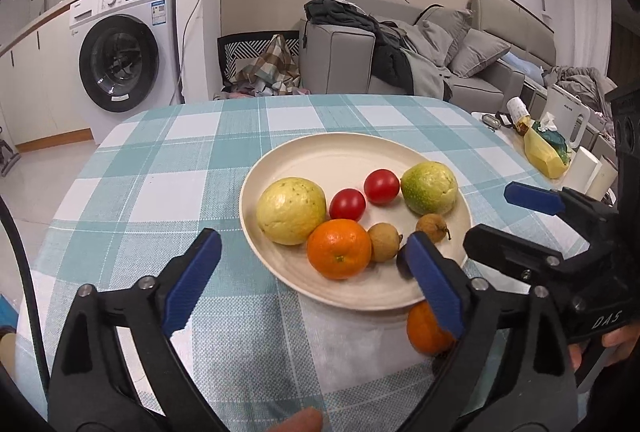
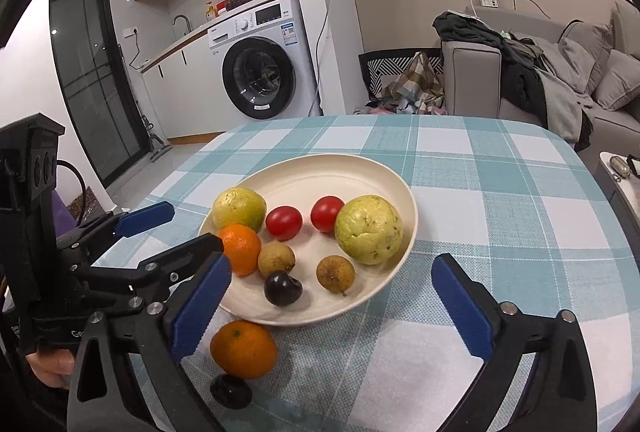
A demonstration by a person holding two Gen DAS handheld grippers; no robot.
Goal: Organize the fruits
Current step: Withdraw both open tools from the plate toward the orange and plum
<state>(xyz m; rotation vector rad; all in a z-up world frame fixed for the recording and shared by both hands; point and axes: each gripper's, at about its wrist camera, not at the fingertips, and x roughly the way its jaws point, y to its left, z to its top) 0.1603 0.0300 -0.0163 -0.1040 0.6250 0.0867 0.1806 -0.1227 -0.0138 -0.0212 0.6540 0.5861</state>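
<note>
I see the table carrying a cream plate holding guavas, tomatoes, an orange, longans and a cherry. One loose tangerine and a dark cherry sit off its near edge. Both the left gripper and the right gripper are spread wide, empty. I'd pinch the tangerine's firm, light sides gently.

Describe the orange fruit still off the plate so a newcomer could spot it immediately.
Find the cream plate on the checked tablecloth. Just outside its near rim lies a tangerine, beside a dark cherry. Its twin sits on the plate.
</note>
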